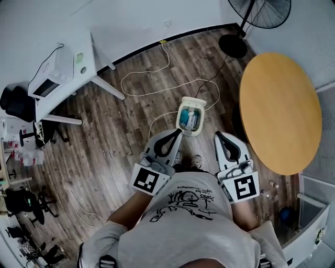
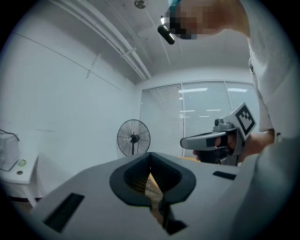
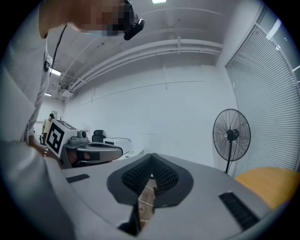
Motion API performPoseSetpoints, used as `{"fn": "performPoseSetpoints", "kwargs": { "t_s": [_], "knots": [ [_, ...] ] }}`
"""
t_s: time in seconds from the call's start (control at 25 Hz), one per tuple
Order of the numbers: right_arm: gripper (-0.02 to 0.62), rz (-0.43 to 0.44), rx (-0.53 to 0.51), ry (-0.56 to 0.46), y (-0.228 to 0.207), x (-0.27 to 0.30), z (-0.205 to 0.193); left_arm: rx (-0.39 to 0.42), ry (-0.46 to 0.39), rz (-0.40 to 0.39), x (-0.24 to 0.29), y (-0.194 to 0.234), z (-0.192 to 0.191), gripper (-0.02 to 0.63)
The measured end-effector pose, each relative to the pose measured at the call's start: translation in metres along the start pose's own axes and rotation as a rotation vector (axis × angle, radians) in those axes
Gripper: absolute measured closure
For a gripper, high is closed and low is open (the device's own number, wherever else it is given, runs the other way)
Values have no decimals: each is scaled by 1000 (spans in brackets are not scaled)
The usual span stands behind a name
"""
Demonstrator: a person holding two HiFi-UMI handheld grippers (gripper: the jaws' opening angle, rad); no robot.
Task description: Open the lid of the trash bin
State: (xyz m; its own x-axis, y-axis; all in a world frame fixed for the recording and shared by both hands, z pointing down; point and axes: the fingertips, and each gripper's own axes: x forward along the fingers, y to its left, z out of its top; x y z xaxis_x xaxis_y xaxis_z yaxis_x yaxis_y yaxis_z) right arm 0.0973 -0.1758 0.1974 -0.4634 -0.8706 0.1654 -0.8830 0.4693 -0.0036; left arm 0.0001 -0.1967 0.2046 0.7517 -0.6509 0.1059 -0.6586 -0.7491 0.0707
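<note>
Left gripper (image 1: 177,132), right gripper (image 1: 219,135): jaws together

To my right stands a round yellow table (image 1: 280,112), a black fan (image 1: 264,11) beyond it. A white cable (image 1: 157,91) loops over the wood floor (image 1: 104,136). Left, a white desk (image 1: 86,57) carries what may be a printer (image 1: 52,73).

The print on the person's shirt (image 1: 183,201) is too small to read
</note>
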Motion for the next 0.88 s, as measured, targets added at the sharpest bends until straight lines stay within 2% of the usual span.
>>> {"fn": "performPoseSetpoints", "kwargs": {
  "t_s": [0.36,0.88],
  "knots": [
    [589,1,-17,-56,10,-12,42,8,-79,-32,-13,-8,48,591],
    [591,16,-39,-78,19,-21,60,10,-111,-52,-21,-17,65,591]
  ]
}}
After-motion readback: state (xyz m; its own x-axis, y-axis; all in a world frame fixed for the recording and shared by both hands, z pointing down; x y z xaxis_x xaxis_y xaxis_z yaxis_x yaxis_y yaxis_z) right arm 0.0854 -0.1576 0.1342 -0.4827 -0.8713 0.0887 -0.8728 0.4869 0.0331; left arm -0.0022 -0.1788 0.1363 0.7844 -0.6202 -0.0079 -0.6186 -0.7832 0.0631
